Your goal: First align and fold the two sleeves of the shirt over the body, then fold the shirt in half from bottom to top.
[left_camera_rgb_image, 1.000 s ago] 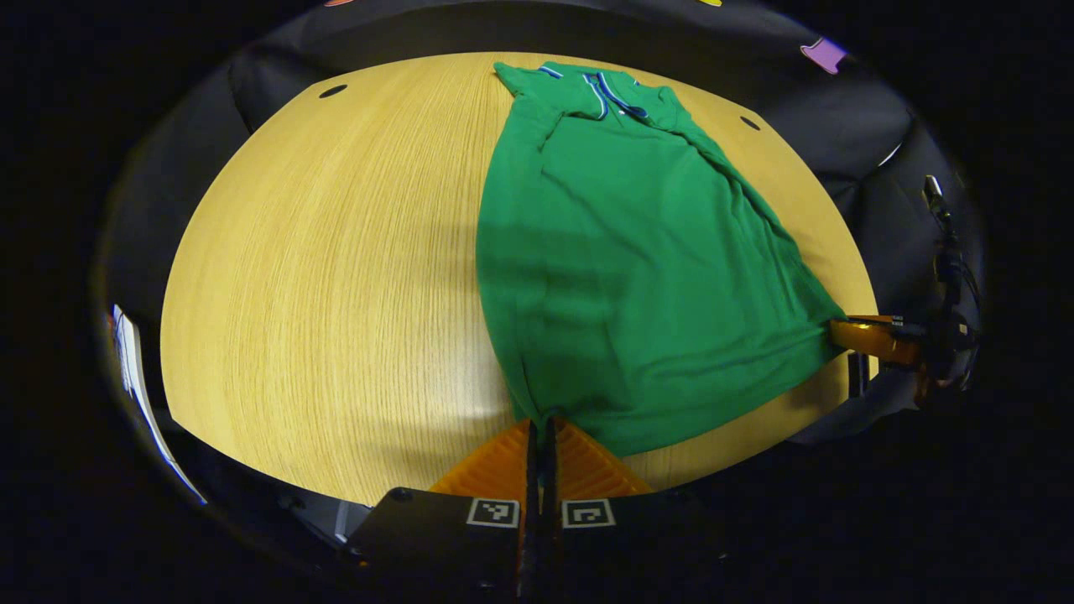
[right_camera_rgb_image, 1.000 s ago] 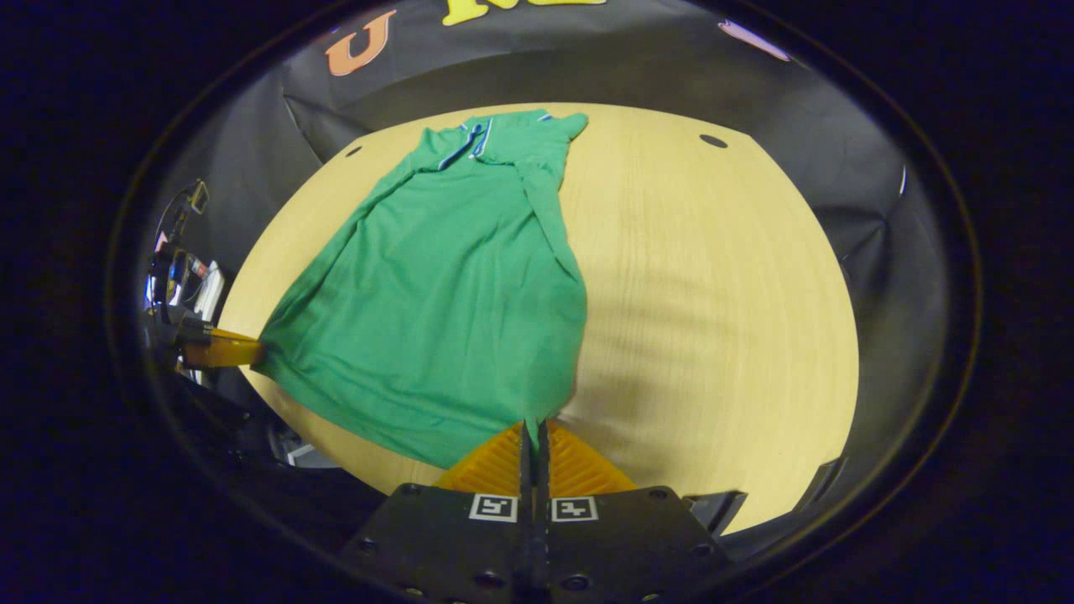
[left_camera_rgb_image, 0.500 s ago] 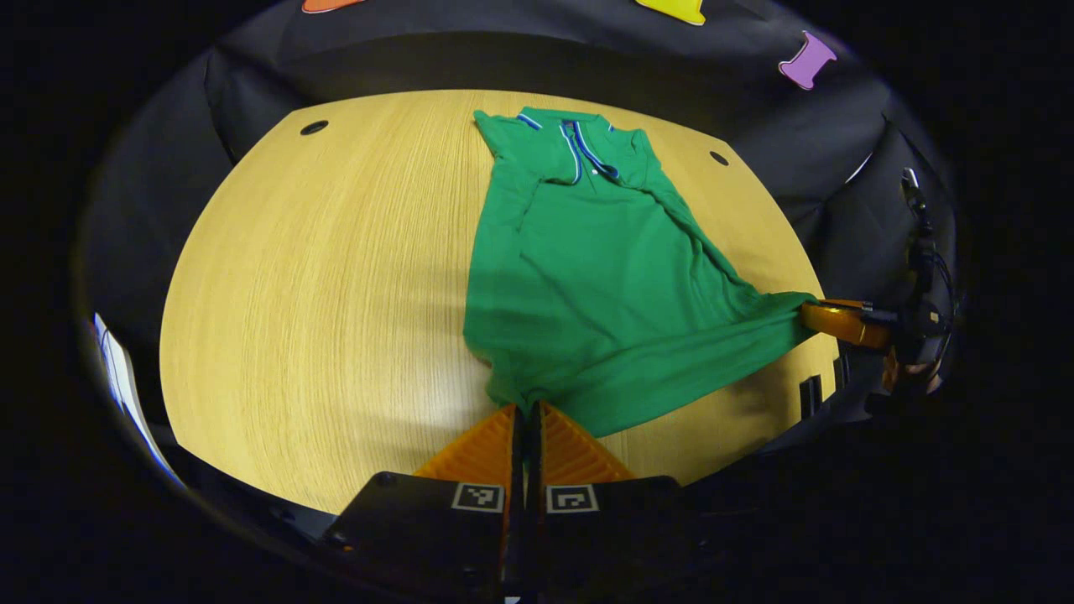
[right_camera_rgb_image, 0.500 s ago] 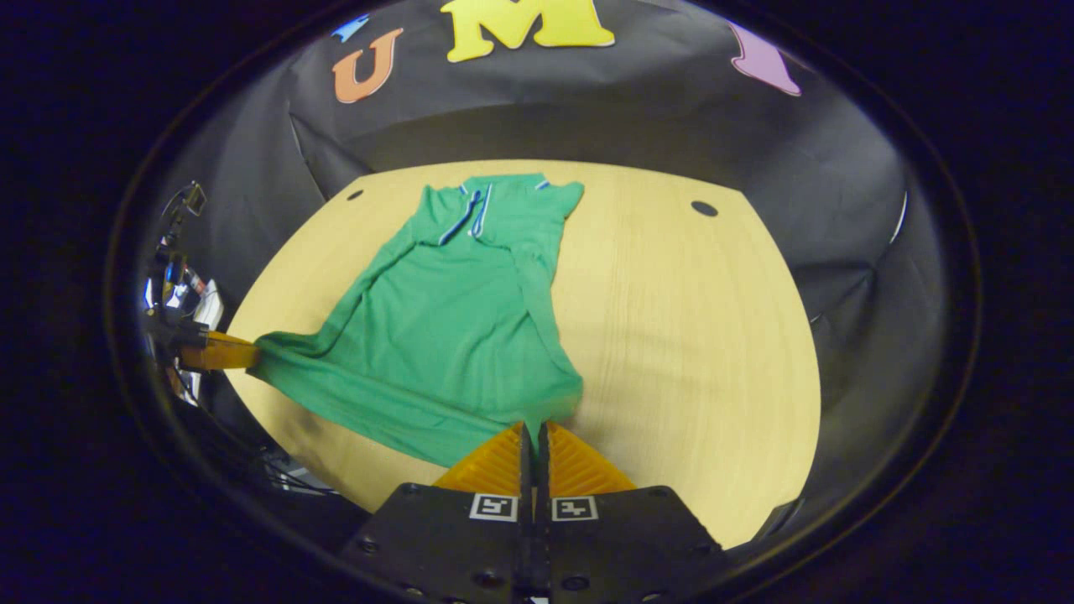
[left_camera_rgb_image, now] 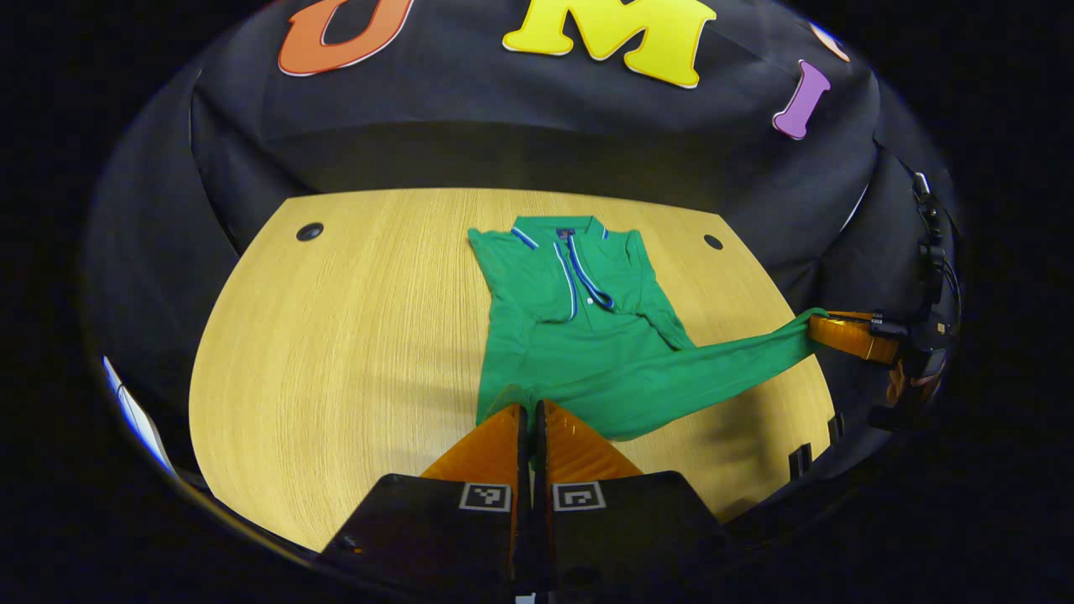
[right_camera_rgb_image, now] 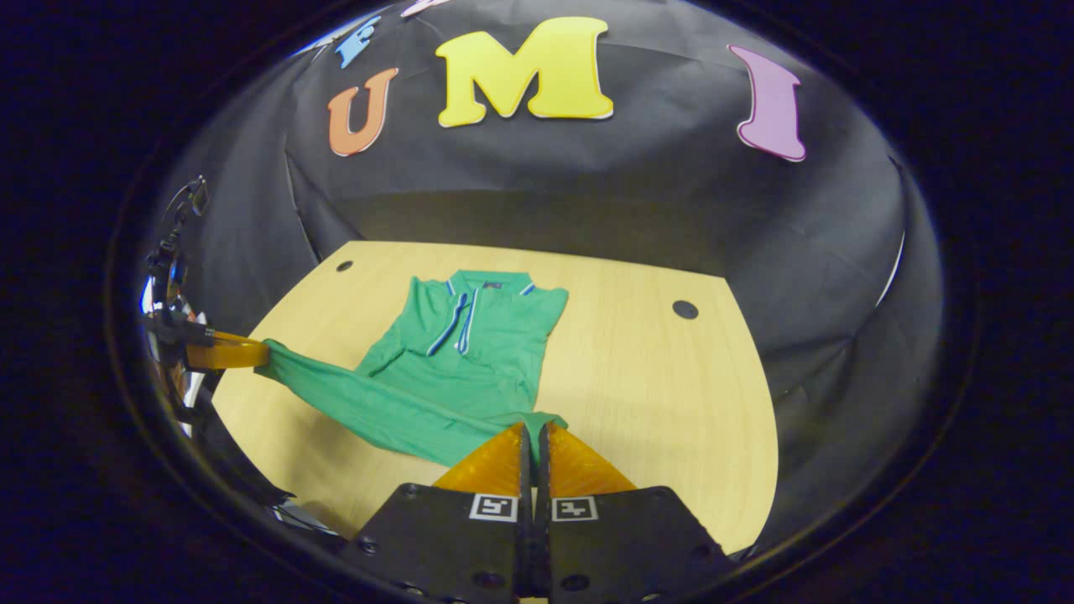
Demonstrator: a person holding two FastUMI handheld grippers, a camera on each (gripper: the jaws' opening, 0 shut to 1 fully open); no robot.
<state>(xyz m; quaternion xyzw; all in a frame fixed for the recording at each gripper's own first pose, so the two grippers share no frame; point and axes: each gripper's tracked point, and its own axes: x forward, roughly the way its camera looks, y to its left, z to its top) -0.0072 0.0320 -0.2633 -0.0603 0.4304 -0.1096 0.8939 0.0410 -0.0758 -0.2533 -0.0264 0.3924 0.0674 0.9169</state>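
Your left gripper (left_camera_rgb_image: pixel 530 411) is clamped on one bottom corner of the green shirt (left_camera_rgb_image: pixel 579 335), both fingers pinching the hem with almost no gap between them. Your right gripper (right_camera_rgb_image: pixel 532 432) grips the other bottom corner the same way, its fingers pressed together on the cloth. In the left gripper view you see that right gripper at the worktop's (left_camera_rgb_image: pixel 336 335) right edge, with the hem stretched as a raised band between your two tools. In the right gripper view the left gripper sits at the worktop's left edge, the hem running from it to your own fingers. The shirt's collar end lies flat near the far edge of the worktop, the placket facing up and the sleeves folded in over the body. The bottom part is lifted off the wood.
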